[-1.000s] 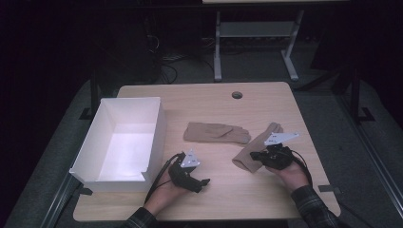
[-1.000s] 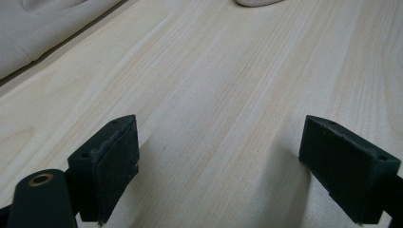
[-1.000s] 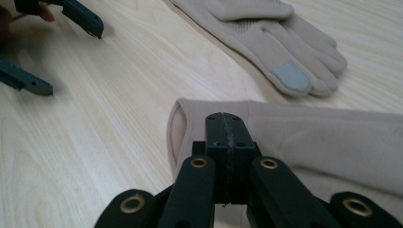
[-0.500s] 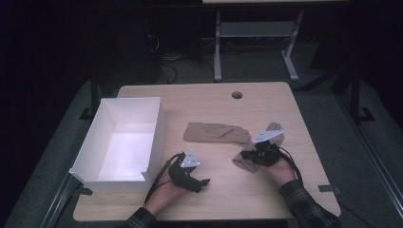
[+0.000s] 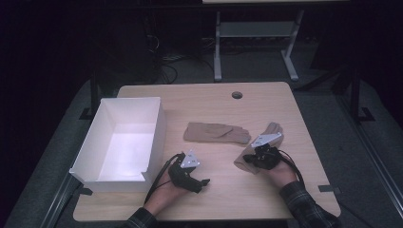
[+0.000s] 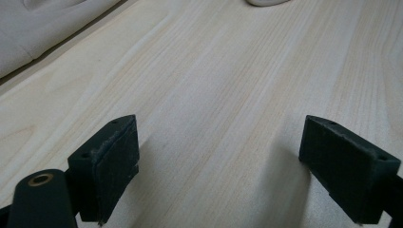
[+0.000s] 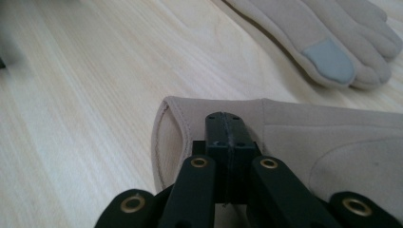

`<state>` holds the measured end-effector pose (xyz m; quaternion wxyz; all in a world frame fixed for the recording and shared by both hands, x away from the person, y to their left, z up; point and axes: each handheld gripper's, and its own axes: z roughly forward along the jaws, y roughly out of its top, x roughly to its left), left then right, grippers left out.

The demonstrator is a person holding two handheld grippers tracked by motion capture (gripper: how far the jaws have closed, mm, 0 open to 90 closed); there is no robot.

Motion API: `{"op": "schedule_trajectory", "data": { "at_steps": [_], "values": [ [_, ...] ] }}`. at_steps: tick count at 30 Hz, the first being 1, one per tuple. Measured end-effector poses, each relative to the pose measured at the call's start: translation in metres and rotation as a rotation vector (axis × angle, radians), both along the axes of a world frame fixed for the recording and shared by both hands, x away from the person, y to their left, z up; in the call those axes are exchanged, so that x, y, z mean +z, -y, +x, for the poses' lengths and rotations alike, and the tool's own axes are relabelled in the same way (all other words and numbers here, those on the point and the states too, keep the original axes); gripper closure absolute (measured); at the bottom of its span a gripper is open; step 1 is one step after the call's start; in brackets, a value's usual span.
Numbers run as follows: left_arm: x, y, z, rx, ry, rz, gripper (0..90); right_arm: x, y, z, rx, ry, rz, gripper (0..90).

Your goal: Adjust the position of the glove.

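Two beige gloves lie on the wooden table (image 5: 204, 102). One glove (image 5: 216, 133) lies flat in the middle. The other glove (image 5: 272, 132) lies slanted at the right, and its cuff (image 7: 171, 128) sits under my right gripper (image 5: 251, 160). In the right gripper view the jaws of my right gripper (image 7: 231, 124) are pressed together on top of that cuff, with no fabric visible between them. The middle glove's fingertips (image 7: 332, 57), one with a grey pad, lie beyond. My left gripper (image 5: 199, 178) rests on bare wood. Its open jaws stand wide apart in the left gripper view (image 6: 237, 171).
A white open box (image 5: 128, 142) stands at the table's left side, close to my left hand. A round cable hole (image 5: 236, 95) sits near the far edge. Beyond the table are a metal stand (image 5: 256, 33) and cables on the dark floor.
My right gripper has shifted left and slightly down along the slanted glove to its cuff. The left gripper has stayed where it was.
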<state>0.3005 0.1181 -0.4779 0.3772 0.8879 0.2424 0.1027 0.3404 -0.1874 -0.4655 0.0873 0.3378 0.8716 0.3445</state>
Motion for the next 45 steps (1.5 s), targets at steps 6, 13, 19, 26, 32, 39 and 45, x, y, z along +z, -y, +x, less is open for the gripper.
{"op": "schedule_trajectory", "data": {
  "at_steps": [6, 13, 19, 26, 32, 39, 45],
  "values": [
    [0.000, 0.000, 0.000, -0.003, 0.004, 0.003, 12.5, 0.001, 0.010, -0.006, 0.001, -0.007, -0.011, 90.0],
    [0.000, 0.000, 0.000, 0.002, -0.006, -0.002, 12.5, 0.002, 0.027, -0.019, -0.001, -0.026, -0.008, 90.0],
    [0.000, 0.000, -0.001, 0.004, -0.007, -0.005, 12.5, 0.003, 0.042, -0.033, -0.005, -0.044, -0.015, 90.0],
    [0.000, 0.000, -0.001, 0.001, -0.005, 0.004, 12.5, 0.004, 0.058, -0.052, -0.007, -0.056, -0.021, 90.0],
    [0.000, 0.000, -0.001, 0.000, -0.004, 0.004, 12.5, 0.007, 0.064, -0.057, 0.002, -0.060, -0.007, 90.0],
    [0.000, 0.000, 0.000, 0.001, -0.002, -0.001, 12.4, 0.019, 0.070, -0.032, -0.056, 0.006, 0.009, 90.0],
    [0.000, 0.000, 0.000, 0.003, -0.004, -0.002, 12.4, 0.017, 0.078, -0.006, -0.122, 0.015, 0.013, 90.0]
  ]
}}
